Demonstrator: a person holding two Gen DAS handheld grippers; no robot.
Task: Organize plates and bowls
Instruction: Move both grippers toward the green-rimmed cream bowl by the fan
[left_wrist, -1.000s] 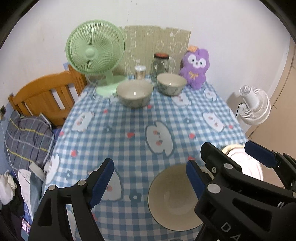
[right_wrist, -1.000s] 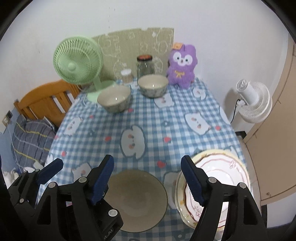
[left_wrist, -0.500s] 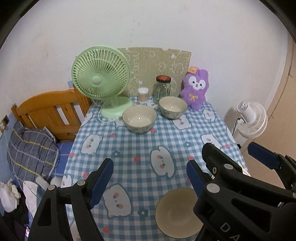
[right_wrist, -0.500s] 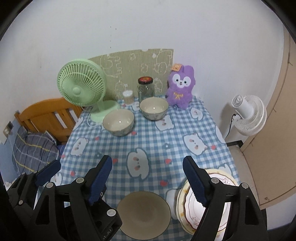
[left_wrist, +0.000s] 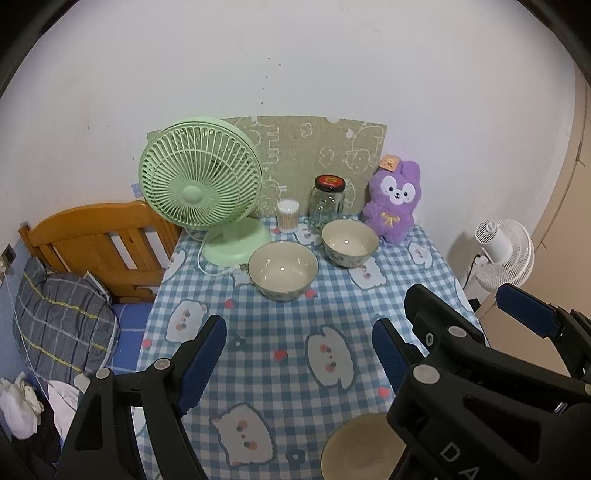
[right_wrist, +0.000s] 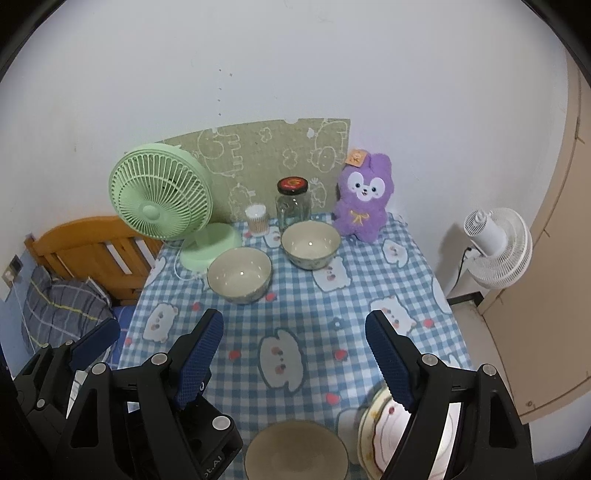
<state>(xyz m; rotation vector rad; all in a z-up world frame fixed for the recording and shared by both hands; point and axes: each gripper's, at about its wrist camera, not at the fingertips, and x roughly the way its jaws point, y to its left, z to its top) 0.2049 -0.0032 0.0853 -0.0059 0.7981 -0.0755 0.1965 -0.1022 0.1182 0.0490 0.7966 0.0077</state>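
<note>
Two cream bowls stand at the far end of the checked table: one near the green fan, one by the purple plush. A third cream bowl sits at the near edge. A stack of white plates with a scalloped rim lies to its right, partly hidden by my right finger. My left gripper and right gripper are both open and empty, held above the near part of the table.
A green desk fan, a cotton-swab tub, a glass jar and a purple plush line the back by the wall. A wooden bed frame stands left, a white floor fan right.
Both grippers have pulled back and risen from the table. The near bowl and the plates have slid toward the bottom of the views. The jaws have stayed open.
</note>
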